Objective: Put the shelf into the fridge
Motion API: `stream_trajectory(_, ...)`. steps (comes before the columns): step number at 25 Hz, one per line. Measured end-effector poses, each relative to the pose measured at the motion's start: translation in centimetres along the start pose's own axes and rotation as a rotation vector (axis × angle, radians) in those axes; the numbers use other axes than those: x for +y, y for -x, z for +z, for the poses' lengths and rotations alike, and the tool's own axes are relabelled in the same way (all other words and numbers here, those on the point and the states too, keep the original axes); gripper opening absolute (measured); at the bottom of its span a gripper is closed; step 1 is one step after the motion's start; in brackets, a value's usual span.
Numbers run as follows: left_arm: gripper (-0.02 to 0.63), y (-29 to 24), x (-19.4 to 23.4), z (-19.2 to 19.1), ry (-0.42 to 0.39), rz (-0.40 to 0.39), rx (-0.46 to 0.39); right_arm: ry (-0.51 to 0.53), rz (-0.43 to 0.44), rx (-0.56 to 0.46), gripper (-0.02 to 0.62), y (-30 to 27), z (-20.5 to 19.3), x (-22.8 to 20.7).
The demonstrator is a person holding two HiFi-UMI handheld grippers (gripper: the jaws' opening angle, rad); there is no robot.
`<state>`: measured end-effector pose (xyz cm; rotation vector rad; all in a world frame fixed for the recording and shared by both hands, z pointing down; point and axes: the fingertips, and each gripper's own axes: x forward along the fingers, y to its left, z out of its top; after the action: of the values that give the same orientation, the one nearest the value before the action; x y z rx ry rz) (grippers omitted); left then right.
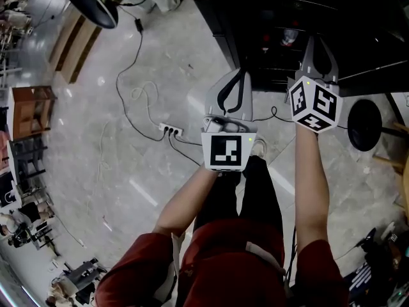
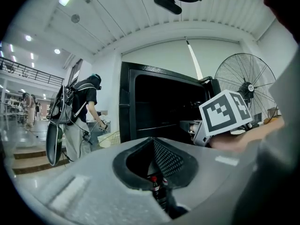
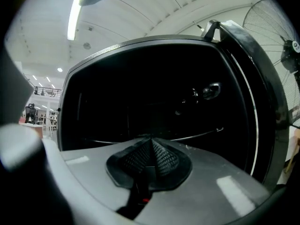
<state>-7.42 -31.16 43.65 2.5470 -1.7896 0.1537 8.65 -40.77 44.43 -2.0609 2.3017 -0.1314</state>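
Reaching level toward the black fridge [image 1: 220,24], the right gripper [image 1: 317,42] has its jaws clenched together, the pads meeting in a ridge with nothing between them. Its tips are at the fridge's open front.

The left gripper [image 1: 238,75] hangs just beside it, a little short of the fridge's front edge. Its jaws are also pressed together and empty.

Inside the fridge, a thin pale wire runs low across the dark cavity from the left wall to the right wall. It looks like the front edge of the shelf [image 3: 187,137], though the dark hides the rest of it.

A power strip [image 1: 171,131] with trailing cables lies on the pale floor [image 1: 115,190] near the fridge's left corner. A fan [image 2: 244,81] stands by the fridge's right side, and a person [image 2: 86,109] stands off its left side.
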Motion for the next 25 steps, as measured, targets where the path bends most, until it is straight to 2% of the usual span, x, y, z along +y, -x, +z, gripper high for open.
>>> stream_trajectory(16,0.006,-0.1,0.3,-0.2,-0.004,0.018,-0.001,0.063,0.015,-0.042,-0.002,-3.9,-0.1,-0.2)
stream_trajectory(25,0.006,0.3,0.8,-0.3,-0.021,0.020,0.010,0.086,0.009,-0.105,-0.003,-4.1,0.2,0.0)
